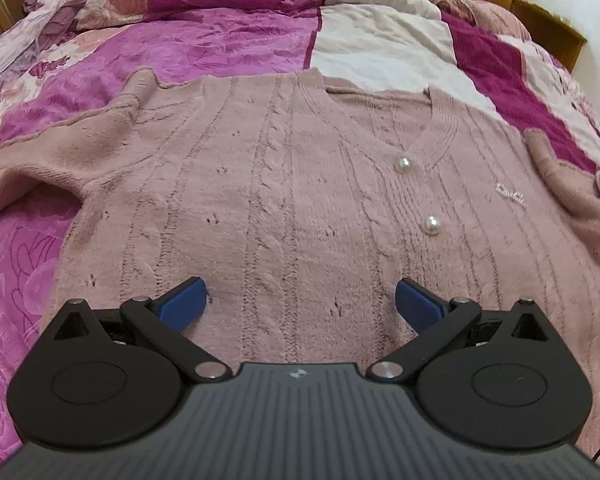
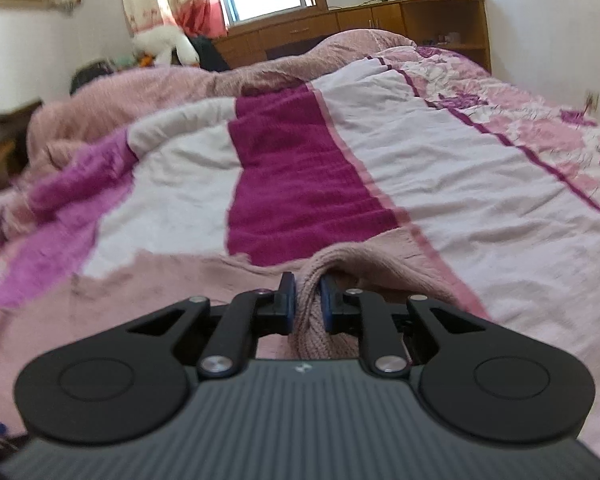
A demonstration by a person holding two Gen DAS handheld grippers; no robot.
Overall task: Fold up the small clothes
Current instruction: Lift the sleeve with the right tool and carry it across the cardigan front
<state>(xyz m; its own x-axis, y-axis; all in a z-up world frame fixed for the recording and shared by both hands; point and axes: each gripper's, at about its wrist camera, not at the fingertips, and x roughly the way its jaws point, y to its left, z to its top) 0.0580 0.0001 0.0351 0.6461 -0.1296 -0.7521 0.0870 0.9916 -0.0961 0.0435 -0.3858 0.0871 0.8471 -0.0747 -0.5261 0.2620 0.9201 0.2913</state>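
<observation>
One garment in play: a dusty-pink knit cardigan lies front-up and mostly flat on the patchwork quilt, V-neck toward the far side, both sleeves spread outward.

Right sleeve: its ribbed cuff is pinched between the pads of the right gripper, jaws nearly closed on the knit. Judgement: sleeve fold is starting. Carry the cuff across the chest in a low arc and lay it flat; thick knit drags, so lifting high would likely pull the body askew.

Left gripper hangs over the lower body panel, jaws wide, nothing between them. It could pin the panel while the sleeve travels.

Two pearl buttons sit near the neckline; avoid snagging them.
</observation>
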